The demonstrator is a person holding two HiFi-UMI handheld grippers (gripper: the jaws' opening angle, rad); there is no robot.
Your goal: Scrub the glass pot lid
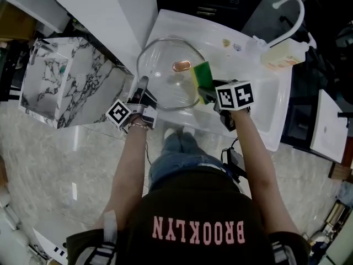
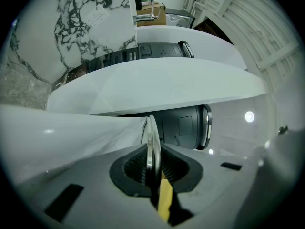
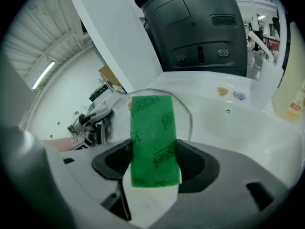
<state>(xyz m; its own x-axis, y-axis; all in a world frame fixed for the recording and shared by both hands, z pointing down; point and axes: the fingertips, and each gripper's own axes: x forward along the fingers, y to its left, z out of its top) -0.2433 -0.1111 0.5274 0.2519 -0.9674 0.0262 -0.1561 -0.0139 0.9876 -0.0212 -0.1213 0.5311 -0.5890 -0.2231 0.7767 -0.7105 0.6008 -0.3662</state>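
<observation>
The round glass pot lid (image 1: pixel 168 73) with a copper-coloured knob (image 1: pixel 181 65) hangs over the white sink (image 1: pixel 265 101). My left gripper (image 1: pixel 142 93) is shut on the lid's metal rim (image 2: pixel 153 144) at its near left edge; the rim stands on edge between the jaws. A green scouring sponge (image 1: pixel 202 74) is clamped in my right gripper (image 1: pixel 208 90), which is shut on it at the lid's right edge. The sponge (image 3: pixel 153 140) sticks forward from the jaws with the lid (image 3: pixel 183 111) just behind it; I cannot tell whether they touch.
A white faucet (image 1: pixel 289 12) and a pale soap bottle (image 1: pixel 282 53) stand at the sink's far right. A marble-patterned box (image 1: pixel 66 79) sits left of the sink. A dark appliance (image 3: pixel 193 25) stands beyond the sink. Floor lies below the sink's near edge.
</observation>
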